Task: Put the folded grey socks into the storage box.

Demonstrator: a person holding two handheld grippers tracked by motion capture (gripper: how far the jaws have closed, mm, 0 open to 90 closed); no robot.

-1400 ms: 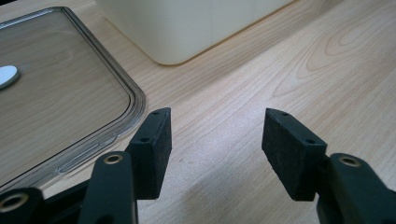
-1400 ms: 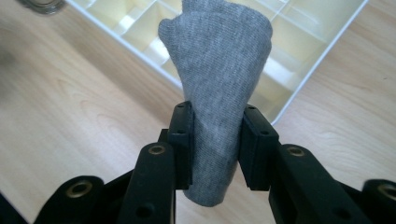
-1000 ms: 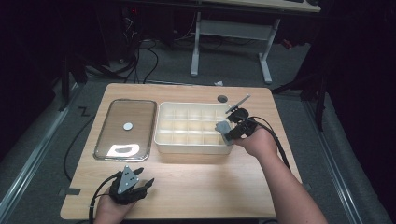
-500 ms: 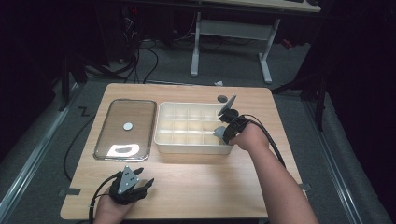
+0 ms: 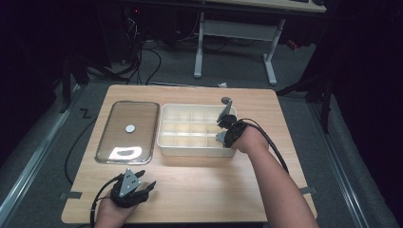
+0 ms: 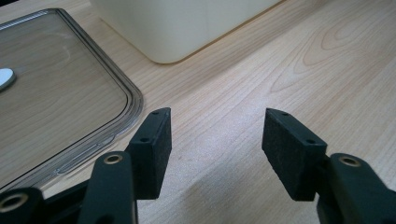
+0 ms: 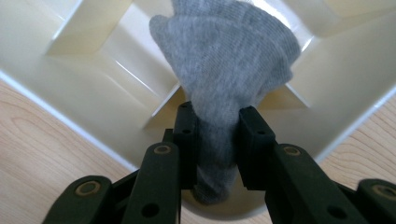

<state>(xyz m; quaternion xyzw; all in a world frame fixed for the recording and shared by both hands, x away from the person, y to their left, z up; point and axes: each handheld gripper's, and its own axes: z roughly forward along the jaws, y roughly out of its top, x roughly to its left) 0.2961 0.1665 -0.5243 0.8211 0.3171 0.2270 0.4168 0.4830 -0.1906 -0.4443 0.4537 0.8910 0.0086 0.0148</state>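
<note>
A cream box (image 5: 190,148) with several compartments stands mid-table. My right gripper (image 5: 223,131) hangs over its right end, shut on a grey sock (image 7: 224,60). The jaws have just been closing with the sock pinched between the pads, and its bunched end droops into a corner compartment of the box (image 7: 93,93). My left gripper (image 5: 141,182) rests near the front left edge of the table. Its jaws (image 6: 217,135) stand open with bare wood between them, and the clear lid (image 6: 56,107) and the box wall (image 6: 177,28) lie ahead of them.
The clear lid (image 5: 128,128) with a white round spot lies flat to the left of the box. A small dark round thing (image 5: 226,100) sits behind the box's right end. The right gripper's cable (image 5: 275,152) trails off the right side.
My right gripper has come down and closer to the box's right end with the grey sock. The left gripper has stayed put.
</note>
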